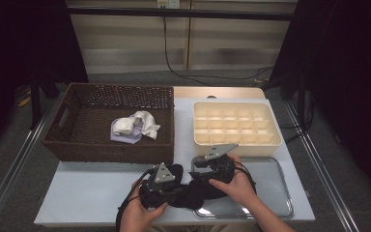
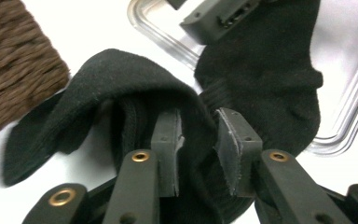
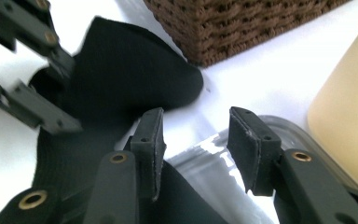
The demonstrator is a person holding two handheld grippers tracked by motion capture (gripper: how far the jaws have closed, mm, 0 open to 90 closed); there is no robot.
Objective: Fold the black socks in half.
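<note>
At the near edge of the table, my left gripper (image 2: 198,154) has its two black jaws pinched on a fold of a black sock (image 2: 261,88), the fabric bunched up between the pads and draped over them. The sock stretches from there across the white tabletop (image 1: 92,188) and over the rim of a shallow metal tray (image 1: 270,193), so that it lies partly on the table and partly in the tray. In the high view, my left hand (image 1: 140,212) holds that gripper low at the front, and my right hand (image 1: 239,186) holds my right gripper (image 3: 198,149) just beside it over the tray's left part. The right gripper's jaws stand apart with nothing between the pads; the sock lies under and to the left of them, touching the left jaw's side as far as I can tell, and the tray's shiny floor shows in the gap. Beyond the two grippers, a brown woven basket (image 1: 67,140) sits on the left part of the table, its near corner close to the sock's free end. Inside the basket lies a small heap of light cloth (image 1: 135,125), white pieces on a pale lilac one. To the right of the basket, behind the tray, stands a cream plastic organiser box (image 1: 236,145) divided into many small compartments. A black cable (image 1: 174,67) runs down the wall behind the table.
</note>
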